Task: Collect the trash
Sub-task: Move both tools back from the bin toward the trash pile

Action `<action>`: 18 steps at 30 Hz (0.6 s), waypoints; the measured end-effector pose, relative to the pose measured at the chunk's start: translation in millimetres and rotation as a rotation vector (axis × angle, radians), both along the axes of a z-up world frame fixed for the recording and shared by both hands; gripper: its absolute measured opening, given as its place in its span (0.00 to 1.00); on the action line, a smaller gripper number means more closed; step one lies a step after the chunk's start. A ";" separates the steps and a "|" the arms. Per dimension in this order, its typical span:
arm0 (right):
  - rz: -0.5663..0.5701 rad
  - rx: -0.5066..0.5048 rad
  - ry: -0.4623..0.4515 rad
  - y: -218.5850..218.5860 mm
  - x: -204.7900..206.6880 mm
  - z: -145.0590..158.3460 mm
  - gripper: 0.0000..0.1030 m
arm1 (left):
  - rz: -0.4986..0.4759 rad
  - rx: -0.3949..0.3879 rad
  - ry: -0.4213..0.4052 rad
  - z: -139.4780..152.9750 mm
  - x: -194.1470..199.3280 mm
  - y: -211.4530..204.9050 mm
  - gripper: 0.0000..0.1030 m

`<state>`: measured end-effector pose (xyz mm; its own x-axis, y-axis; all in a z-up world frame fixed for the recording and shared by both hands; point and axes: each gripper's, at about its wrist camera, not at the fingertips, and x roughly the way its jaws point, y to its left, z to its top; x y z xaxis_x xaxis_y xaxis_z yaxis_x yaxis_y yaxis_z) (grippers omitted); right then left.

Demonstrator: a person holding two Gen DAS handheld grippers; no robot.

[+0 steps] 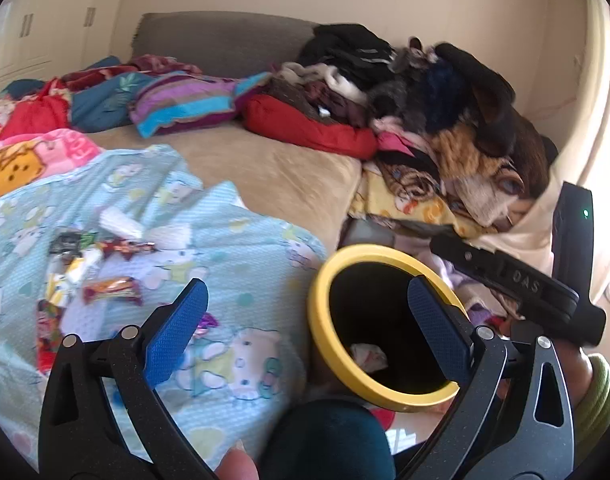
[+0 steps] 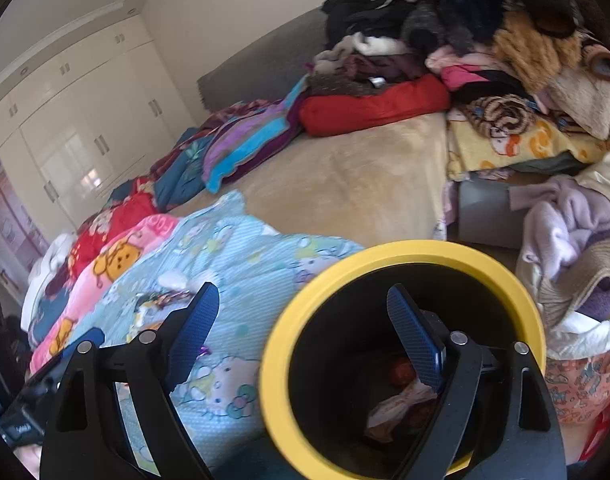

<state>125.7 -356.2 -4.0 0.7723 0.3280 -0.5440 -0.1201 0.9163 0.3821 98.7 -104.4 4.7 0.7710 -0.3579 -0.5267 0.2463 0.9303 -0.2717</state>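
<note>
While both grippers, left [image 1: 305, 320] and right [image 2: 301, 328], hung spread wide and empty, wrappers [image 1: 93, 272] lay scattered on the blue blanket [image 1: 241, 248]. Bin [image 1: 325, 320] stood just beside it, some trash [image 2: 401, 404] inside.

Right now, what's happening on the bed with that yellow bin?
Someone is picking up trash with a gripper in each hand. Both grippers are open and empty: the left gripper and the right gripper. The bin sits by the bed's edge with a few crumpled bits already inside. More wrappers lie scattered on the blue blanket, so there is more to collect. Piles of clothes sit farther back on the bed.
</note>
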 end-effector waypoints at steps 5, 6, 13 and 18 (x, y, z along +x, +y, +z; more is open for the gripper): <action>0.081 -0.033 -0.009 36.6 2.3 3.9 0.81 | 0.074 -0.009 -0.012 1.6 -4.1 30.2 0.89; 0.094 -0.040 -0.011 43.2 2.2 4.4 0.81 | 0.094 -0.014 -0.014 2.5 -5.0 37.7 0.89; 0.188 -0.076 -0.024 85.5 5.8 10.0 0.81 | 0.204 -0.040 -0.037 6.9 -11.9 84.4 0.89; 0.238 -0.093 -0.025 111.0 11.2 12.6 0.81 | 0.285 -0.061 -0.028 2.6 -15.3 119.1 0.89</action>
<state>136.9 -245.1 8.6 0.6929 0.4514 -0.5623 -0.3447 0.8923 0.2916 83.4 14.7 7.3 0.8591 -0.1545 -0.4878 -0.0148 0.9454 -0.3256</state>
